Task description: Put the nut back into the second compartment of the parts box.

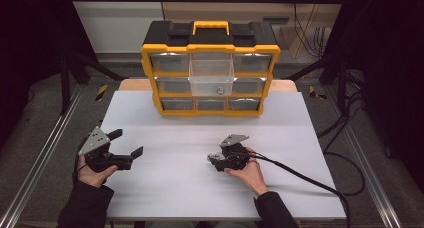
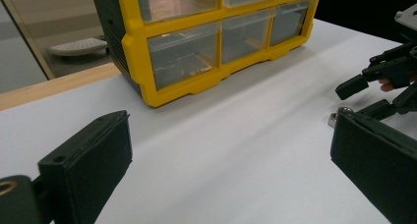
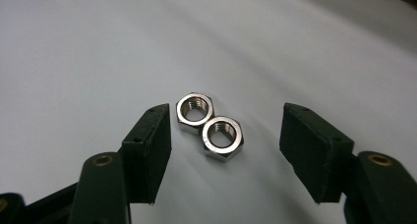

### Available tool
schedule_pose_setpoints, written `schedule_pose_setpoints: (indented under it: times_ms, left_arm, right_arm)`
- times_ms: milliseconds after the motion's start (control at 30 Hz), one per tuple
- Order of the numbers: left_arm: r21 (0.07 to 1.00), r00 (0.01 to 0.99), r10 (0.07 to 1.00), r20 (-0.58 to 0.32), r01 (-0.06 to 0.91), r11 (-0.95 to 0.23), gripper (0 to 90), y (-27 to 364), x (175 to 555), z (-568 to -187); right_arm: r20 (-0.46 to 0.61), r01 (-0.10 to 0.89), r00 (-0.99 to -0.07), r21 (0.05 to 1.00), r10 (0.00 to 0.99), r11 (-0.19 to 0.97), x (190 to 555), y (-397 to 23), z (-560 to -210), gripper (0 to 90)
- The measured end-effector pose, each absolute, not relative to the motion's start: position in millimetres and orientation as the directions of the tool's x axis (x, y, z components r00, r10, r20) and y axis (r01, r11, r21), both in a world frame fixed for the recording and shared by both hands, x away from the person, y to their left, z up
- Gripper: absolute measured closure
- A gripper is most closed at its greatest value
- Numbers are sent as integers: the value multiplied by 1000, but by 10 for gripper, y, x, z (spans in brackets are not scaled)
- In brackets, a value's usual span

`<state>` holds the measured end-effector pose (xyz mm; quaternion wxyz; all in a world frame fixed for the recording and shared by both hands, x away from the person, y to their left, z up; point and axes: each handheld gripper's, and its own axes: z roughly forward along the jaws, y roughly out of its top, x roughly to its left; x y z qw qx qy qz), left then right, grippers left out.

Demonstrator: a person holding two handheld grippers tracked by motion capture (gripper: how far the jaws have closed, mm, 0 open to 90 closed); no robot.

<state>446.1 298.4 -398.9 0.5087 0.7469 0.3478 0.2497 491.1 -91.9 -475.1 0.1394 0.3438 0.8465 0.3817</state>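
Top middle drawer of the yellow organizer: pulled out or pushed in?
Pulled out. In the high view the clear top middle drawer sticks forward from the yellow organizer, hanging over the row below, while its neighbours sit flush.

A yellow and black plastic drawer cabinet (image 1: 210,68) is seen at the far edge of the white tabletop (image 1: 190,188), its clear middle drawer (image 1: 211,78) pulled out, with a small metal piece inside. The left tongs (image 1: 127,143) are held open near the left edge. The right tongs (image 1: 214,160) are held over small silvery metal nuts (image 1: 211,158) near the middle.
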Motion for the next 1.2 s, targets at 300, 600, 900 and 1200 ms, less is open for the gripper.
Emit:
schedule_pose_setpoints:
  times_ms: [300,600,900,1200]
  left_arm:
    - [934,633,774,19,265,-239,14,2986,4461,-3988]
    - [934,633,774,19,265,-240,15,2986,4460,-3987]
    - [934,633,774,20,264,-239,15,2985,4459,-3986]
    - [935,633,774,20,261,-238,15,2989,4455,-3980]
  right_arm:
    - [22,470,-739,733,673,492,4919,-905,-4796,487]
    - [30,464,-755,730,655,502,4916,-899,-4808,588]
    - [13,462,-754,722,657,516,4914,-912,-4800,694]
    - [19,464,-755,723,656,512,4918,-914,-4795,702]
